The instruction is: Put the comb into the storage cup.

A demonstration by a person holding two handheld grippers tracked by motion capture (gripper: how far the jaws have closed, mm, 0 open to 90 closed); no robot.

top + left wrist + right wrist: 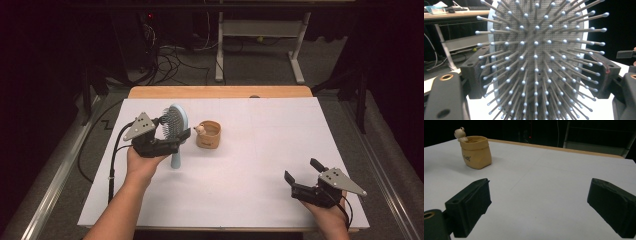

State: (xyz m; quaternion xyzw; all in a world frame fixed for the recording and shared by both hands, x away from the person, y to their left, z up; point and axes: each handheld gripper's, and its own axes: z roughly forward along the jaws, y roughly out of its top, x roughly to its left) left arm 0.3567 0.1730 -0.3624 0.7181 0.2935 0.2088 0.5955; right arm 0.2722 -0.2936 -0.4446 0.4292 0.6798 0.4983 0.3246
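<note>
Hairbrush (174, 125), pale blue with a grey bristle pad, held upright and clear of the white table (250, 200) by the left gripper (176, 138), handle end pointing down just above the surface. In the left gripper view the bristle field (536, 62) faces the camera and the two black jaws stand against the head's left and right edges, so the tongs are clamped across the brush rather than standing free; exactly where the pads bear on the rim is hidden behind the bristles, so the firmness of the hold is presumed, not confirmed. Nearest the person, the right gripper (302, 171) rests low at the near right of the table with its jaws spread wide and nothing between them, as the right gripper view confirms. Farther off, just beside the raised brush and apart from it, stands a small tan pouch-shaped holder (209, 135) with a little figure (199, 129) perched at its rim; its mouth appears empty. Beyond the table's wooden far edge (220, 92) lie cables and a desk frame (260, 30) in the dark. Judged from this arrangement, the pick-up is complete and the brush is in carriage; what remains is most likely to bring it over the holder, lower the handle in, and release.
</note>
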